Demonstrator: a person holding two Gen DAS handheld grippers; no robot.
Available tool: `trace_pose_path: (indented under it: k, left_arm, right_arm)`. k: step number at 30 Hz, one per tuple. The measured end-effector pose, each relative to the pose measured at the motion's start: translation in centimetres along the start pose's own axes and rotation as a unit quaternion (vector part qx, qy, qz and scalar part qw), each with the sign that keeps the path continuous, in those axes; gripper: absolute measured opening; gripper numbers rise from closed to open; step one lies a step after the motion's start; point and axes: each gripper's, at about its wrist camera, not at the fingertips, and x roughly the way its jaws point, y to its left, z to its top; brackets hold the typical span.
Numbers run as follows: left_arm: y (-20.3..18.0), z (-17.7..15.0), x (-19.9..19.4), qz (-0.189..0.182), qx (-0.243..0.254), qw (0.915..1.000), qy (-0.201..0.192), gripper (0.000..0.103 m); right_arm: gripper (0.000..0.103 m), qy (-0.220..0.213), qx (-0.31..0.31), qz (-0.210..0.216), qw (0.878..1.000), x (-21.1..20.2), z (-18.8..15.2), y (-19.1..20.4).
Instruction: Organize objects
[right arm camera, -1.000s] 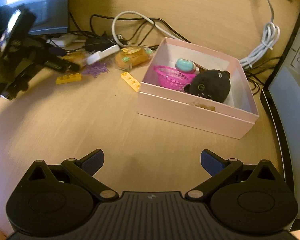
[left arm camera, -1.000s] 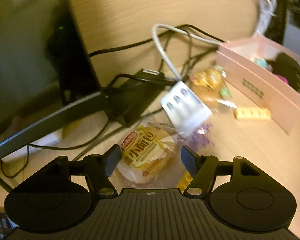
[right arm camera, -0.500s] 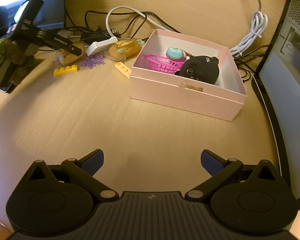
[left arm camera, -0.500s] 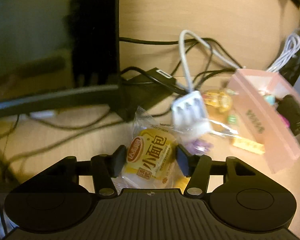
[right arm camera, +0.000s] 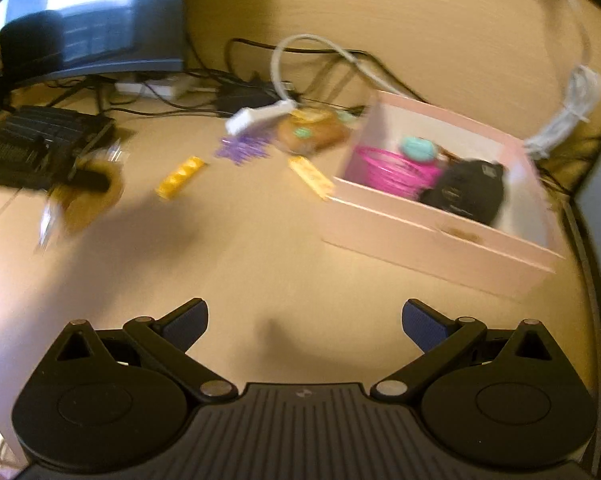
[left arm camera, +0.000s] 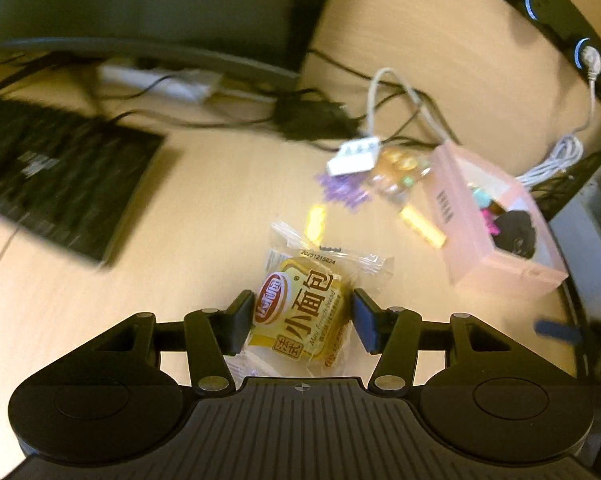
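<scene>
— Gripping the clear-wrapped yellow mini bread packet [left arm camera: 300,312], our left gripper [left arm camera: 300,316] fingers press both its sides above the wooden tabletop [left arm camera: 204,248].
— And our right gripper [right arm camera: 305,320] fingers gape wide, empty, near the pink cardboard box [right arm camera: 432,240].

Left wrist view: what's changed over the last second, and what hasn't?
The left claw closed on the yellow wrapped bread packet and carried it off the desk, away from the cables. The right claw stayed open and empty; the pink cardboard box and its contents stayed put.
</scene>
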Motion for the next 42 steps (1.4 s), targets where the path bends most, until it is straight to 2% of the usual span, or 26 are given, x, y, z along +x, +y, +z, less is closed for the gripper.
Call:
trace_pose_path:
  k: [4, 8, 10, 13, 16, 17, 19, 21, 24, 30, 35, 37, 39, 42]
  left_arm:
    - [1.6, -1.4, -1.9, 0.034, -0.025, 0.9991, 0.01, 0.057]
    - [2.9, -2.1, -3.3, 0.054, -0.03, 0.9981, 0.006, 0.057]
    - [3.2, -1.9, -3.7, 0.066, -0.023, 0.9976, 0.001, 0.057]
    - [3.8, -1.9, -4.3, 0.063, -0.022, 0.9977, -0.005, 0.057]
    - [4.3, -1.9, -4.4, 0.063, -0.023, 0.9977, -0.006, 0.057]
    - [4.5, -1.9, -4.5, 0.062, -0.024, 0.9978, -0.007, 0.057]
    - [4.6, -1.9, -4.7, 0.058, -0.023, 0.998, -0.009, 0.057]
    - [4.7, -1.9, -4.6, 0.052, -0.017, 0.9985, -0.01, 0.057]
    - [4.4, -1.9, -4.3, 0.045, -0.005, 0.9989, -0.013, 0.057]
    - [3.1, -2.1, -3.3, 0.012, 0.011, 0.9999, 0.004, 0.057]
    - [1.5, -2.3, -2.5, -0.005, 0.038, 0.9992, 0.015, 0.057]
    - [0.8, -2.3, -2.2, -0.012, 0.049, 0.9986, 0.018, 0.057]
    - [0.3, -2.4, -2.1, -0.018, 0.061, 0.9977, 0.02, 0.057]
    - [-0.5, -2.4, -1.8, -0.026, 0.076, 0.9965, 0.023, 0.057]
  right_arm:
    - [0.103, -0.012, -0.028, 0.023, 0.999, 3.1, 3.5, 3.1]
    - [0.103, -0.009, -0.022, 0.051, 0.998, 7.2, 7.6, 6.2]
    - [0.097, -0.002, -0.021, 0.053, 0.998, 9.3, 9.1, 7.7]
    - [0.084, 0.015, -0.026, 0.045, 0.999, 11.9, 10.5, 9.4]
    - [0.058, 0.034, -0.025, 0.029, 0.999, 13.6, 11.1, 10.3]
    - [0.046, 0.042, -0.023, 0.029, 0.998, 13.9, 11.1, 10.4]
    - [0.038, 0.041, -0.024, 0.027, 0.998, 13.8, 11.0, 10.5]
    - [0.022, 0.045, -0.022, 0.032, 0.998, 13.3, 10.6, 10.3]
    - [0.014, 0.046, -0.028, 0.041, 0.998, 11.9, 9.1, 10.0]
    - [0.014, 0.049, -0.068, 0.045, 0.995, 7.6, 4.6, 9.7]
    - [0.015, 0.045, -0.093, 0.012, 0.995, 5.1, 1.5, 8.3]
    - [0.019, 0.042, -0.094, -0.009, 0.995, 4.5, 0.7, 7.4]
    - [0.029, 0.035, -0.085, -0.034, 0.995, 4.2, 0.2, 6.4]
    - [0.036, 0.021, -0.072, -0.081, 0.994, 3.7, -0.3, 4.7]
